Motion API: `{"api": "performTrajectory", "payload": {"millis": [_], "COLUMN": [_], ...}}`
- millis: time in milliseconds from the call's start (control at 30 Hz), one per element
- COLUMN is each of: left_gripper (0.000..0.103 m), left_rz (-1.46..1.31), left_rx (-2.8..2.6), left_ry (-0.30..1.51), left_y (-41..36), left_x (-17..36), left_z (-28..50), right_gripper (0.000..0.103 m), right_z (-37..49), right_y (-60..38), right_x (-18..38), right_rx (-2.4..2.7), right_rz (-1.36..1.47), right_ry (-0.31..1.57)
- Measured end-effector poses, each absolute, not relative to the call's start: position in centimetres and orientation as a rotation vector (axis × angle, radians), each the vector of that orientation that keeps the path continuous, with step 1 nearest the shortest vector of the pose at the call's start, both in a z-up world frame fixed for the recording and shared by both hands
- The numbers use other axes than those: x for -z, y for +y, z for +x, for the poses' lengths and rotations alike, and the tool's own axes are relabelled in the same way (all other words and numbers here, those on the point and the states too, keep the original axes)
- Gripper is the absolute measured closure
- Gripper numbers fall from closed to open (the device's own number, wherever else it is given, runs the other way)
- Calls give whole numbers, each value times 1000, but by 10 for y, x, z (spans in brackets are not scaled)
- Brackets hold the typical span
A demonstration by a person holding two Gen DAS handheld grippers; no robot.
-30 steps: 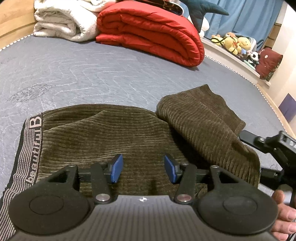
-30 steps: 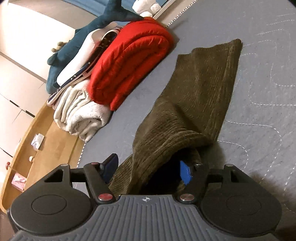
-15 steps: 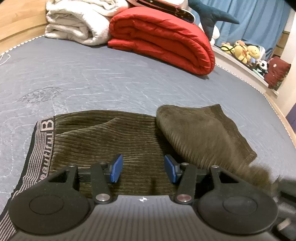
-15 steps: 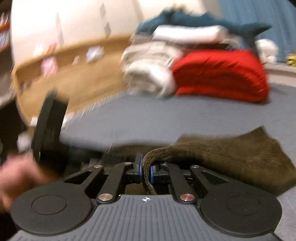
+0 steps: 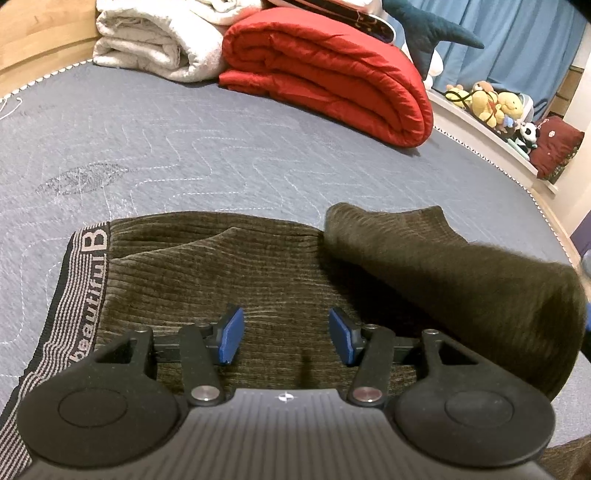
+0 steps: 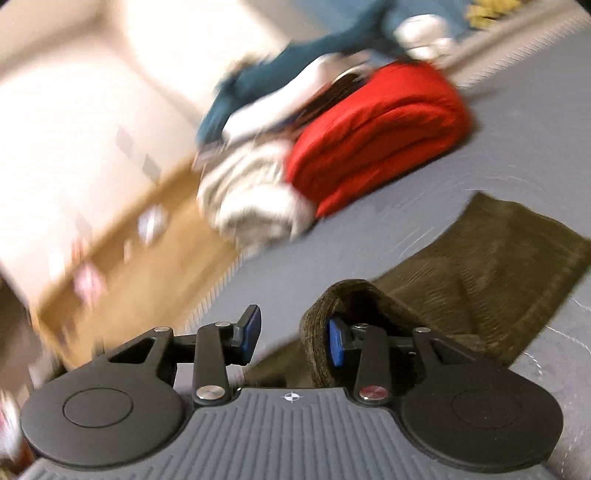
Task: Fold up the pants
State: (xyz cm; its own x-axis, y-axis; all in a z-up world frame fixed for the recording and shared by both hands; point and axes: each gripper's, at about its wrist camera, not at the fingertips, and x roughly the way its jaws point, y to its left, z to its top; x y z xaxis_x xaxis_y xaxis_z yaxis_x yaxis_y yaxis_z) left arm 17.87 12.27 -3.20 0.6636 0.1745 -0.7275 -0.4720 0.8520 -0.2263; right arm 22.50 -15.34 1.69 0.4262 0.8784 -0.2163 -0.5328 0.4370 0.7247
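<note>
Olive-brown corduroy pants (image 5: 221,273) lie on the grey mattress (image 5: 184,147), their striped "beautiful" waistband (image 5: 85,302) at the left. The leg part (image 5: 461,280) is folded over at the right and looks blurred. My left gripper (image 5: 284,338) is open and empty just above the pants. In the right wrist view, which is blurred, my right gripper (image 6: 293,338) is open. A fold of the pants (image 6: 332,299) drapes over its right finger (image 6: 338,345), and the rest of the cloth (image 6: 498,266) lies on the mattress (image 6: 517,140).
A folded red duvet (image 5: 332,74) and a rolled white blanket (image 5: 155,44) lie at the far side of the mattress, also in the right wrist view (image 6: 376,129). A blue plush shark (image 5: 432,33) sits behind them. Stuffed toys (image 5: 491,103) line a ledge at the right.
My right gripper closed on the pants leg, carried it over, and has now opened, with cloth still hanging on one finger. The left gripper drew back slightly and stayed open.
</note>
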Motion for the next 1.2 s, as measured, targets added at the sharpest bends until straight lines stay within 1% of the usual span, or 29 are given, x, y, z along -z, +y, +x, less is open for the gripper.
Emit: {"api": "performTrajectory", "payload": {"millis": [67, 133, 267, 333, 400, 467, 500, 567, 667, 767, 900, 967, 1033, 1133, 1200], "left_gripper": [46, 45, 44, 43, 43, 43, 43, 43, 43, 43, 43, 43, 43, 43, 43], "left_rz": [-422, -423, -425, -424, -425, -424, -425, -429, -436, -438, -438, -439, -438, -434, -430], "left_rx": [-377, -377, -375, -373, -374, -377, -381, -389, -396, -395, -383, -379, -376, -369, -367], "left_ry": [763, 763, 765, 767, 767, 765, 763, 758, 756, 753, 758, 758, 758, 760, 760], "left_y": [123, 123, 122, 122, 122, 123, 123, 125, 127, 126, 125, 124, 123, 120, 119], "left_x": [32, 32, 31, 31, 31, 31, 31, 31, 30, 29, 29, 28, 28, 28, 29], "left_z": [178, 178, 178, 179, 179, 179, 178, 178, 177, 176, 176, 177, 177, 177, 178], "right_gripper": [63, 60, 58, 58, 58, 58, 56, 52, 52, 53, 51, 49, 49, 50, 46], "right_z": [235, 236, 235, 232, 224, 212, 204, 185, 159, 163, 167, 160, 145, 137, 136], "right_y": [-178, -199, -225, -222, -206, -176, -160, -126, -95, -105, -130, -133, -139, -152, -162], "right_x": [-10, -2, 4, -2, -12, -23, -25, -19, -7, -6, -31, -46, -56, -74, -85], "right_rx": [-904, -836, -738, -782, -895, -1034, -1112, -1241, -1278, -1247, -1209, -1195, -1192, -1203, -1171], "right_rz": [764, 848, 911, 860, 742, 553, 462, 265, 1, 25, 110, 41, -43, -56, -39], "right_ry": [621, 579, 485, 461, 463, 504, 538, 614, 665, 691, 622, 588, 529, 479, 418]}}
